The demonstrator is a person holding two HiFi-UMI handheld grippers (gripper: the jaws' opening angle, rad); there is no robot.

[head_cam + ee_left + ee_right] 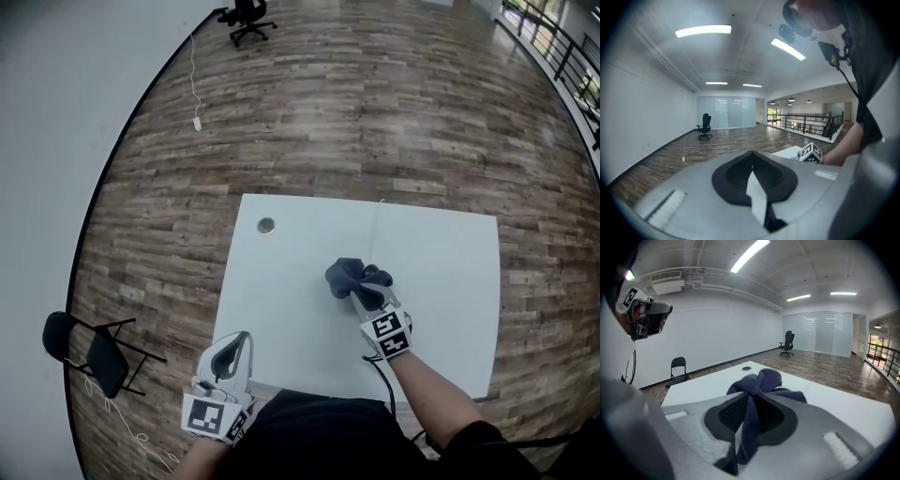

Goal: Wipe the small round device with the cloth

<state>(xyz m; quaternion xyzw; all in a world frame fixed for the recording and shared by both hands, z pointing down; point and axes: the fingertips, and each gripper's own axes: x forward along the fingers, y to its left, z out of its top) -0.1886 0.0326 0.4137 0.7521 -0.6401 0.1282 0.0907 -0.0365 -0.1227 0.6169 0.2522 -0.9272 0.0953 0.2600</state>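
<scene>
your right tongs (367, 292) pinch the dark blue cloth (347, 276), left tongs (242, 339) pressed together and empty, small round device (266, 225) well apart, so wiping looks not yet begun.

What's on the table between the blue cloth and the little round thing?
Nothing. In the head view, only bare white table lies between the crumpled dark blue cloth and the small round grey device.

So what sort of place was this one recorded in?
Probably a large, mostly bare office hall or studio, perhaps on an upper level. It has a wood-plank floor, one white table, a black office chair far off by the wall, and a dark railing along the far edge.
</scene>
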